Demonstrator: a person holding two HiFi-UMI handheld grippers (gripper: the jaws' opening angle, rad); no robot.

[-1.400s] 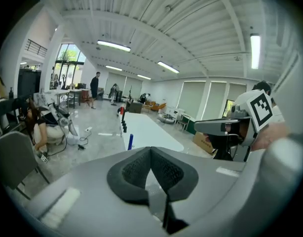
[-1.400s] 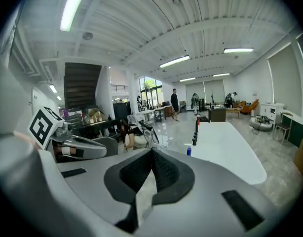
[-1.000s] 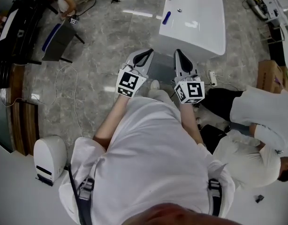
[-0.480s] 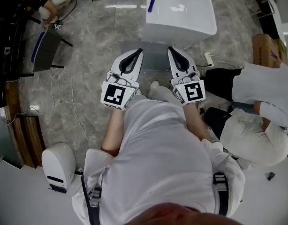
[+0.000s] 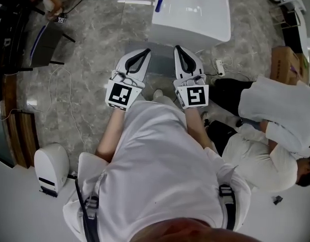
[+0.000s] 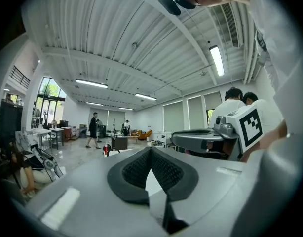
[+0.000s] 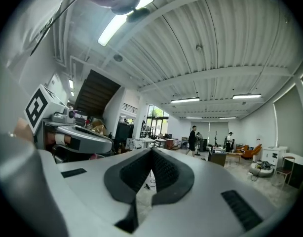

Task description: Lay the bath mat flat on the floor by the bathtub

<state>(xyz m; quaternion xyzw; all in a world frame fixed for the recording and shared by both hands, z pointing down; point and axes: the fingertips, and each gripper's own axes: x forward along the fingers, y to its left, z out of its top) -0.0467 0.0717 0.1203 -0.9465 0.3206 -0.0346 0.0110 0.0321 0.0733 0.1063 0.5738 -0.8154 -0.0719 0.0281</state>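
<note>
The left tongs (image 5: 144, 52) and right tongs (image 5: 178, 49) are both clenched with nothing in them, side by side above the grey bath mat (image 5: 161, 67), which lies flat on the floor (image 5: 94, 59) against the bathtub (image 5: 193, 11)

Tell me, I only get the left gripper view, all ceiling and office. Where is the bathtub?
Observer: The head view shows the white bathtub on the floor just ahead of the left gripper and right gripper.
Operator: And the bath mat?
Observer: A grey mat appears to lie flat on the floor beside the tub, seen between the two grippers.
Operator: Is the other tool holding anything?
Observer: No. In the right gripper view its fingers are shut with nothing between them.
</note>
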